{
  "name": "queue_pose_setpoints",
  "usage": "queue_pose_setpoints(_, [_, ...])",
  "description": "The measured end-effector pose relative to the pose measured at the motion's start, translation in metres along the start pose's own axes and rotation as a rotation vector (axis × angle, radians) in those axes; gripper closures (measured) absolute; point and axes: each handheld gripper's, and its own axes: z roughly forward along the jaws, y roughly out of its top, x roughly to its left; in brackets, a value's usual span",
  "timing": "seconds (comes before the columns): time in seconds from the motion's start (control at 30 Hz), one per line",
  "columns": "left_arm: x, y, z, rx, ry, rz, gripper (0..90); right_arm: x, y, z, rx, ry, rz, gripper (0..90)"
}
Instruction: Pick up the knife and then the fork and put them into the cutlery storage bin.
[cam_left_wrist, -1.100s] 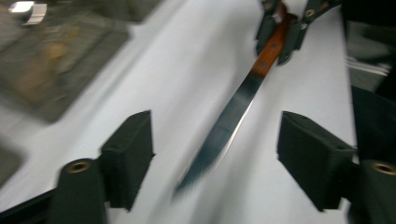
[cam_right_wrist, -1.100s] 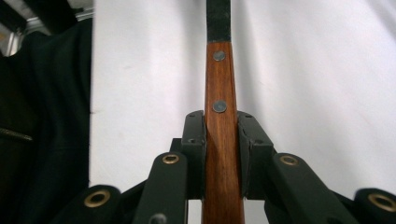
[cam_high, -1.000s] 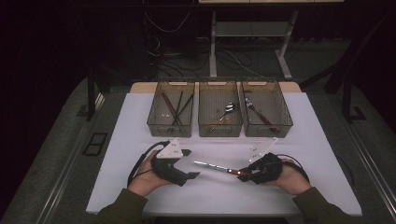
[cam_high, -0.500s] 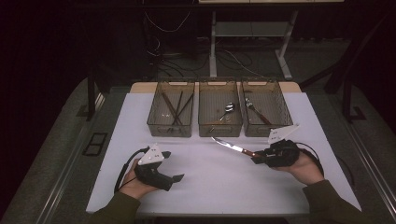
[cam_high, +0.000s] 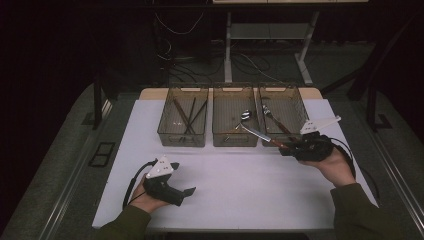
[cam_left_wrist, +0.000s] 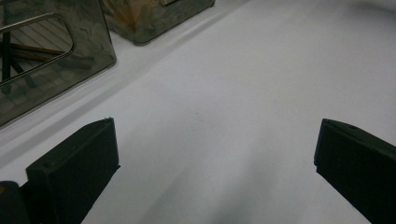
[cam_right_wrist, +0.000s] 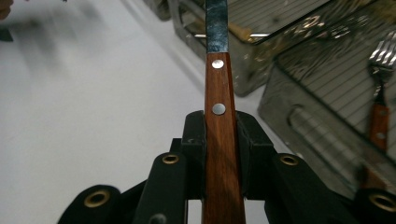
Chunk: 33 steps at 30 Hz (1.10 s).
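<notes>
- Sorting of cutlery into bins looks to be the step in hand: my right gripper (cam_high: 286, 148) is clamped on the reddish-brown wooden handle of a riveted steel spoon (cam_right_wrist: 219, 126), bowl end reaching over the near rim of the middle smoky clear plastic bin (cam_high: 235, 137).
- Next, I judge, I must carry the spoon farther over that bin, beside the spoon already lying there, then part the jaws.
- My left gripper (cam_high: 189, 191) rests low on the smooth white tabletop (cam_high: 250, 185), jaws having just been opening, now spread wide with nothing between them.
- Handle wood is glossy with two bright rivets; the steel shank is flat and dull.
- Right bin (cam_right_wrist: 336, 135) has a ribbed floor and holds a wood-handled fork (cam_right_wrist: 380, 93); left bin (cam_high: 182, 122) holds dark slim sticks.
</notes>
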Motion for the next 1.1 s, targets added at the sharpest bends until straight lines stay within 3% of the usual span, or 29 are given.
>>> queue_pose_setpoints(0.3, [0.001,-0.002,0.001,0.000,-0.003,0.001,0.0,-0.022,0.014,-0.010,-0.048,-0.078,0.073,75.4])
queue_pose_setpoints(0.57, [0.001,-0.002,0.002,0.005,-0.006,0.005,0.0,-0.046,0.023,-0.012,-0.044,-0.139,0.134,75.4])
queue_pose_setpoints(1.1, [0.000,-0.003,0.004,0.018,-0.022,0.006,0.0,-0.093,0.038,0.002,0.033,-0.316,0.268,75.4])
